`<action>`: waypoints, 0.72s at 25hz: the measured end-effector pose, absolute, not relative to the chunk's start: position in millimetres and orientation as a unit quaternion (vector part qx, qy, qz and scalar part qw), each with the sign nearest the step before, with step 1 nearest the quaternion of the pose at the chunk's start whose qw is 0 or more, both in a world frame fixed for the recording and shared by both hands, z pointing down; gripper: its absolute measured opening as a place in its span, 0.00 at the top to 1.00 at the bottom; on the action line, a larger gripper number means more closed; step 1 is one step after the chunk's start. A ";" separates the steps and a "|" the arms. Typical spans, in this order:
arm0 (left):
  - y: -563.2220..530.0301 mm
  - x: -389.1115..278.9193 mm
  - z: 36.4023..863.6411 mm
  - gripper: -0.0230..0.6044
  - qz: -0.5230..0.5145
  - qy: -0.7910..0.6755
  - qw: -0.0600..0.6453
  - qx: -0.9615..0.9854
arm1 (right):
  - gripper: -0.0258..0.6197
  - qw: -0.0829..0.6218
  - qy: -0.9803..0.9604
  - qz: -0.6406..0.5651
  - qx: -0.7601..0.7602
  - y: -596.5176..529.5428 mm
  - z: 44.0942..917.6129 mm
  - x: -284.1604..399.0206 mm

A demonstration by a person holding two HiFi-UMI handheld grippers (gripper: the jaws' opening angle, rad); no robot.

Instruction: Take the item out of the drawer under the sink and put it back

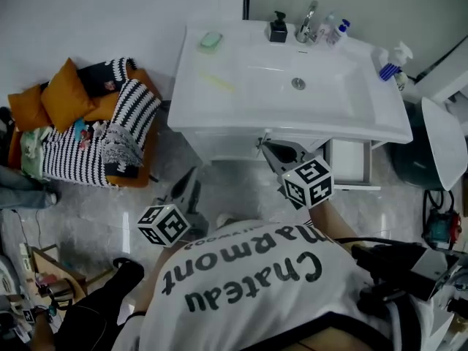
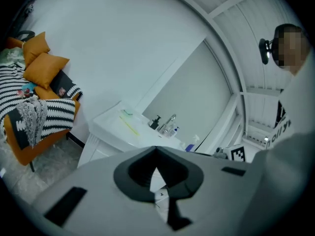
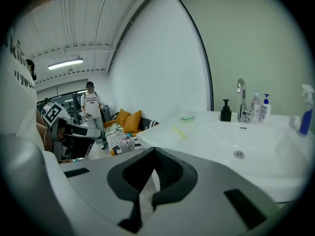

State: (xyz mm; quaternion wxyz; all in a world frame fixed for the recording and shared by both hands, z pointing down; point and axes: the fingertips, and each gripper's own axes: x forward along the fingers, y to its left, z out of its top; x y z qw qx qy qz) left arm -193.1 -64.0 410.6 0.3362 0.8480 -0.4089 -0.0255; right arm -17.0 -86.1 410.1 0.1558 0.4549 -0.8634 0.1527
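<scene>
Nearest, both grippers are pinched shut on nothing: the left gripper (image 1: 191,181) hangs well behind, while the right gripper (image 1: 268,146) has its tips just short of the white drawer front (image 1: 227,146) under the sink (image 1: 241,119). Pushed ahead like this (jaws together, no handle I can make out), the tips would likely skid across that smooth panel or knock the overhanging rim above them instead of catching the drawer. The item is out of sight, presumably inside, ahead of the right gripper; the front looks plain, flat and glossy.

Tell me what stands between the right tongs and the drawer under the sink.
Nothing visible does. The shut right tongs are close to the white drawer front under the sink, with no object between them. The item itself is not in view.
</scene>
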 end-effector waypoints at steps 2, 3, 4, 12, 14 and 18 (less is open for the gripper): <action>-58.3 -182.0 406.4 0.95 -0.025 -0.406 0.334 0.850 | 0.94 0.153 -0.862 0.156 0.457 -81.9 406.1 -4.5; -55.2 -176.6 405.2 0.95 -0.024 -0.406 0.331 0.852 | 0.94 0.154 -0.862 0.156 0.458 -79.2 404.7 2.0; -52.2 -171.6 404.8 0.95 -0.022 -0.407 0.328 0.852 | 0.94 0.156 -0.861 0.155 0.458 -76.0 404.3 8.5; -22.0 -127.3 409.0 0.95 0.003 -0.403 0.299 0.865 | 0.94 0.157 -0.857 0.167 0.461 -42.8 411.8 54.0; -14.2 -118.2 409.7 0.95 -0.003 -0.404 0.301 0.864 | 0.94 0.158 -0.857 0.169 0.460 -33.9 416.2 63.4; 1.2 -102.9 409.5 0.95 -0.005 -0.405 0.296 0.865 | 0.95 0.160 -0.859 0.169 0.457 -19.0 421.7 77.1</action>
